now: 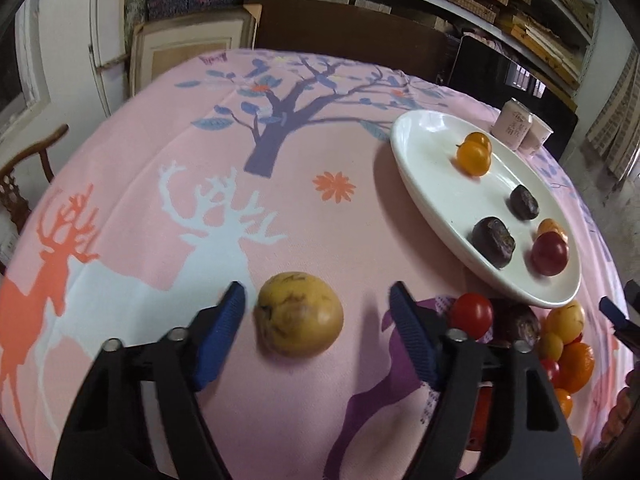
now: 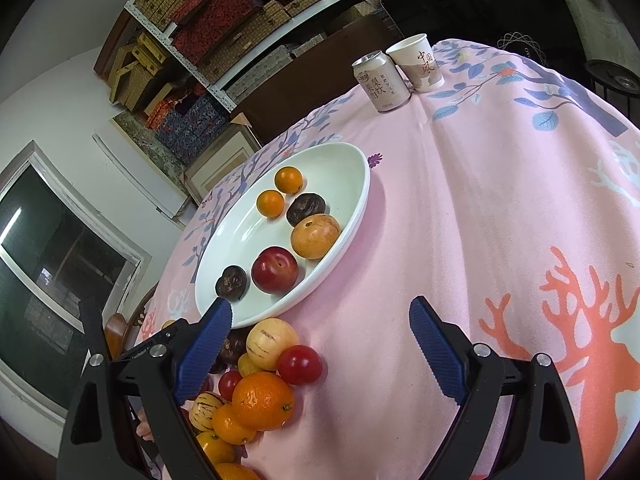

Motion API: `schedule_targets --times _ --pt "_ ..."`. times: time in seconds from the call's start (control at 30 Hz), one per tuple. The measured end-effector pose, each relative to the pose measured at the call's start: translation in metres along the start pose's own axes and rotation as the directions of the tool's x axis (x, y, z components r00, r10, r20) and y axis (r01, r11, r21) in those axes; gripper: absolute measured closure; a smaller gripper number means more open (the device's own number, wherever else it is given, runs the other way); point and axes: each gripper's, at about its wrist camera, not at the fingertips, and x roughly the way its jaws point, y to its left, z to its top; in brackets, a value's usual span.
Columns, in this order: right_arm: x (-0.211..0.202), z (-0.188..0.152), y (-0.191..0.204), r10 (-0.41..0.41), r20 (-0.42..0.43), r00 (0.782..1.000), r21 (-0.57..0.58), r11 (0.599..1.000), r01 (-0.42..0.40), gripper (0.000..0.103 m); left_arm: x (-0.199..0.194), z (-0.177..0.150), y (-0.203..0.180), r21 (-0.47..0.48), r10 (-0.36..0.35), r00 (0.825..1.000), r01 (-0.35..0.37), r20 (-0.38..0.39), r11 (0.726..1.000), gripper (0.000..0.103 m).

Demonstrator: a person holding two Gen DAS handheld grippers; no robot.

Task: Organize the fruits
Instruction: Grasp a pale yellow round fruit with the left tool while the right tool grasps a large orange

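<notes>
Left gripper [image 1: 318,312] is angled down at the table with its blue pads [image 1: 224,334] spread apart, neither one pressing on anything, just a gap on both sides. Right gripper [image 2: 320,344] is tilted down more gently, jaws wide, blue fingers [image 2: 438,350] clearly apart and gripping nothing. The black finger arms fill the bottom of both wrist views.
</notes>
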Motion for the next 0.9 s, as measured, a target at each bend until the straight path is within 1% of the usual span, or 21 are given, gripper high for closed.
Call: schedule_targets --times 0.03,0.13,0.27,0.33,0.5,0.6,0.63,0.73,0.83,0.9 --pt "0.0 0.0 0.001 -0.002 -0.001 1.0 -0.005 1.0 0.002 0.012 0.001 0.0 0.002 -0.008 -0.005 1.0 0.005 -0.008 1.0 0.049" --pt "0.001 -0.001 0.003 -0.006 -0.006 1.0 -0.015 1.0 0.005 0.012 -0.002 -0.003 0.003 -0.02 -0.023 1.0 0.023 -0.021 1.0 0.053" --pt "0.003 -0.002 0.004 -0.005 -0.016 1.0 -0.022 1.0 0.005 0.012 -0.011 -0.015 0.0 -0.003 -0.008 1.0 0.008 -0.024 1.0 0.053" --pt "0.004 -0.003 0.007 -0.006 -0.021 1.0 -0.039 0.999 0.006 0.012 -0.009 -0.013 -0.002 0.003 0.015 1.0 -0.014 -0.013 1.0 0.053" --pt "0.007 -0.008 0.017 -0.024 -0.031 0.999 -0.098 0.995 0.021 0.012 -0.006 -0.009 0.003 -0.006 0.016 1.0 -0.016 -0.002 1.0 0.053" --pt "0.007 -0.009 0.02 -0.028 -0.032 0.999 -0.116 0.993 0.024 0.012 -0.007 -0.01 0.005 -0.006 0.032 0.999 -0.032 -0.001 0.999 0.063" --pt "0.007 -0.01 0.021 -0.026 -0.034 0.999 -0.126 0.992 0.021 0.012 -0.008 -0.01 0.006 -0.013 0.028 1.0 -0.028 0.0 1.0 0.063" --pt "0.008 -0.019 0.032 -0.032 -0.061 0.998 -0.194 0.981 0.02 0.012 -0.008 -0.01 0.009 -0.022 0.017 1.0 -0.017 0.0 1.0 0.063" --pt "0.015 -0.034 0.044 -0.073 -0.102 0.992 -0.274 0.961 0.042 0.015 -0.008 -0.012 0.001 0.015 0.06 0.998 -0.06 0.009 0.998 0.063" --pt "0.018 -0.043 0.053 -0.078 -0.125 0.989 -0.319 0.947 0.035 0.015 -0.008 -0.013 -0.001 0.024 0.071 0.997 -0.072 0.013 0.997 0.063"
